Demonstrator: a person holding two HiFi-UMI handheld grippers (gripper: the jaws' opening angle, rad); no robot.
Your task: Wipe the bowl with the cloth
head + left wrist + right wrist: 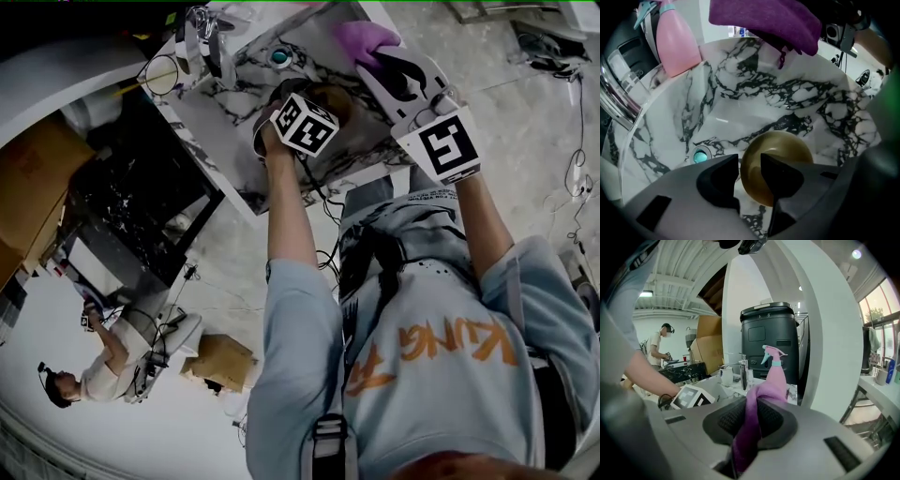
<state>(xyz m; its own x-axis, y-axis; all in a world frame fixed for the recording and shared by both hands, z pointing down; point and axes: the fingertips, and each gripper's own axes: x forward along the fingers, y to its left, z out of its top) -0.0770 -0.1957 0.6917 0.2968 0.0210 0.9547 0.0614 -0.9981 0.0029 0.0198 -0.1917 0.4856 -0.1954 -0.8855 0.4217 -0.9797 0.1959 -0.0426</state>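
Observation:
A gold-brown bowl stands on the marble table. My left gripper points down at it, open: one jaw hangs over the bowl's inside, the other outside its near rim, and neither pad presses on it. In the head view the left gripper's marker cube covers part of the bowl. My right gripper is shut on a purple cloth, which it holds in the air above and beyond the bowl. That cloth hangs at the top of the left gripper view and shows as a purple cloth past the right gripper.
A pink spray bottle stands at the table's far left, beside a chrome fixture. A small teal disc lies left of the bowl. A black bin stands behind the table, and a person works at another counter.

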